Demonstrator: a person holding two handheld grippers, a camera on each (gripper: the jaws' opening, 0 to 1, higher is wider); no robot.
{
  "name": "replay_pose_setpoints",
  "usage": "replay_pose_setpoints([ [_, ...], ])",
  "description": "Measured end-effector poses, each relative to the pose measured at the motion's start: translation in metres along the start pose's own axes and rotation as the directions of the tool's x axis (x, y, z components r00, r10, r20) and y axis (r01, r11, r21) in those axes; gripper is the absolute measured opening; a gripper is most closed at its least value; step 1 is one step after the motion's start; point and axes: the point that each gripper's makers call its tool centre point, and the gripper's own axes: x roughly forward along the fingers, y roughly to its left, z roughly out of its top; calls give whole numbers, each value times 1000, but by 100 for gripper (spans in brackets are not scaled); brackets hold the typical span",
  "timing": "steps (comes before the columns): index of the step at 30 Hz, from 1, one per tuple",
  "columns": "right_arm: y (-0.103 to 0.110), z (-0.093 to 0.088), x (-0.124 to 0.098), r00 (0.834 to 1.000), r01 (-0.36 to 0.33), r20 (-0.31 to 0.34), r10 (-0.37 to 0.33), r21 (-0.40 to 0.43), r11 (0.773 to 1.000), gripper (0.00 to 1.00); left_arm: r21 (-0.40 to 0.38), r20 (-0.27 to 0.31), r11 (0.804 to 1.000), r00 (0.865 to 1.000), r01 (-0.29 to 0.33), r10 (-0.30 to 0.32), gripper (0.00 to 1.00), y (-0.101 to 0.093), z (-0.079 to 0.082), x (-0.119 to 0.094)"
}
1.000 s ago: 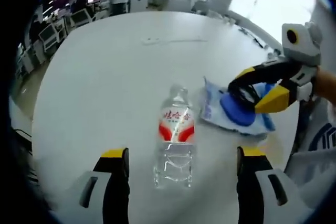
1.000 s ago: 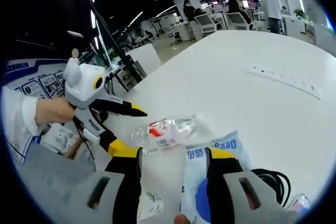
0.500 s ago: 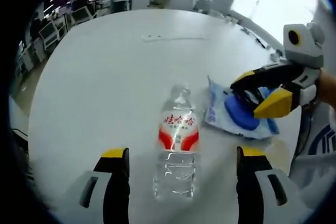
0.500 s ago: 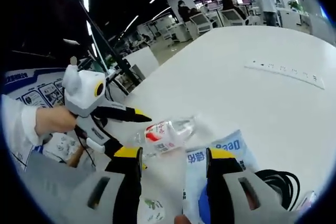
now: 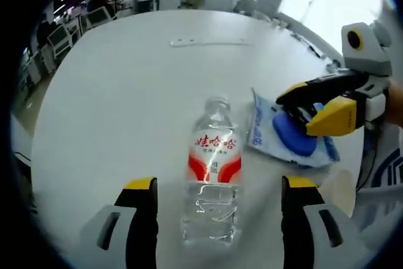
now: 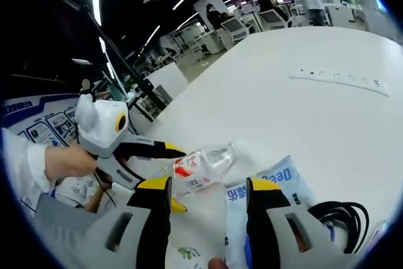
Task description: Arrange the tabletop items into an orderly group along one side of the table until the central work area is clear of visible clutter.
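Observation:
A clear water bottle (image 5: 213,174) with a red and white label lies on its side on the white table (image 5: 126,111), cap pointing away. My left gripper (image 5: 220,184) is open, its jaws standing on either side of the bottle's base without touching it. To the right lies a blue and white wipes packet (image 5: 264,127) with a blue oval (image 5: 293,137) on it. My right gripper (image 5: 302,113) hovers over that packet, jaws apart. In the right gripper view the bottle (image 6: 201,165) lies ahead, the packet (image 6: 283,181) is under the right gripper (image 6: 209,187), and the left gripper (image 6: 176,177) reaches in beside the bottle's base.
A white power strip (image 5: 208,43) lies far across the table. A coil of black cable (image 6: 340,215) sits beside the packet. A hand (image 6: 66,159) holds the left gripper near the table's edge. Office desks and people stand beyond the table.
My left gripper has moved forward, so the bottle's base now lies between its jaws. The right gripper has shifted slightly over the packet. Bottle and packet have stayed in place.

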Motion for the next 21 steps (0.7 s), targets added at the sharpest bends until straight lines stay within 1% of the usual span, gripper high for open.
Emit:
replay_pose_setpoints([
  [2, -1, 1, 0, 1000, 4, 10, -4, 16, 1000, 45, -10, 6, 1000, 1000, 4, -4, 75, 0, 1, 1],
  [3, -2, 2, 1, 1000, 4, 15, -5, 27, 1000, 45, -28, 18, 999, 1000, 16, -15, 74, -1, 2, 3],
  [5, -4, 3, 3, 1000, 5, 15, -5, 41, 999, 45, -48, 18, 999, 1000, 12, -11, 73, 1, 1, 4],
  [8, -5, 6, 4, 1000, 6, 17, -7, 39, 999, 45, -31, 19, 999, 1000, -9, 10, 70, 5, 0, 6],
  [10, -5, 9, 6, 1000, 1, 24, -2, 49, 999, 45, -21, 14, 1000, 1000, -9, 10, 69, 5, -2, 8],
  [13, -7, 11, 8, 999, 1, 37, -4, 75, 997, 45, -14, -11, 1000, 1000, -17, 17, 61, 7, -8, 10],
  [17, -13, 11, 15, 999, 5, 34, -8, 92, 996, 45, 2, -7, 1000, 1000, -28, 28, 55, 8, -8, 10],
  [19, -13, 11, 17, 999, 5, 34, -8, 102, 995, 45, 24, -9, 999, 999, -35, 36, 51, 10, -8, 10],
  [21, -13, 10, 19, 999, 3, 35, -7, 112, 994, 45, 32, 2, 999, 999, -35, 35, 50, 9, -6, 10],
])
